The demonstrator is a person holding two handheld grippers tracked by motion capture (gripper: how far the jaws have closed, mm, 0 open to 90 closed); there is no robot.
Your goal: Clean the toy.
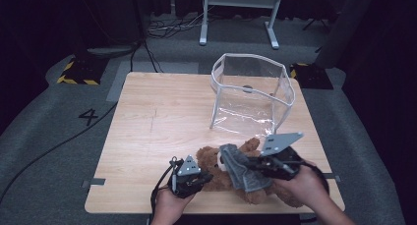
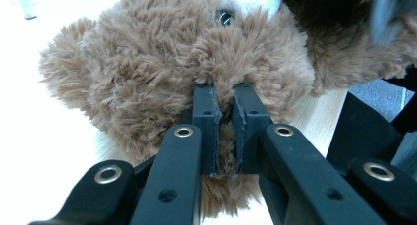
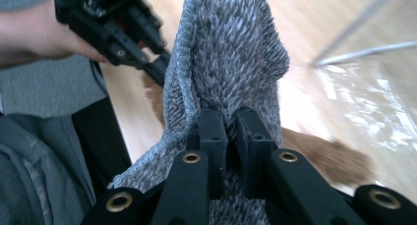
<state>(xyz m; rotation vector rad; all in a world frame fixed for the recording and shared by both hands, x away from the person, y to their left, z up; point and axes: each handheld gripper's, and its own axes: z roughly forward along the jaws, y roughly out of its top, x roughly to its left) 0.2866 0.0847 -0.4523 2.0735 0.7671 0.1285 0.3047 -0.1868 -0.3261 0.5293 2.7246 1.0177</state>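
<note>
A brown teddy bear (image 1: 216, 162) lies near the table's front edge. My left gripper (image 1: 205, 178) is shut on its fur; in the left gripper view the jaws pinch the plush of the teddy bear (image 2: 147, 63) just below its eye. A grey knitted cloth (image 1: 241, 167) drapes over the bear. My right gripper (image 1: 253, 162) is shut on it, and in the right gripper view the grey knitted cloth (image 3: 226, 53) rises from between the closed jaws, lifted off the table. The left gripper (image 3: 160, 70) shows beyond the cloth, held by a hand.
A clear plastic bag with white trim (image 1: 252, 95) stands open at the back right of the wooden table (image 1: 157, 122). Cables and a metal stand's feet lie on the floor beyond the table's far edge.
</note>
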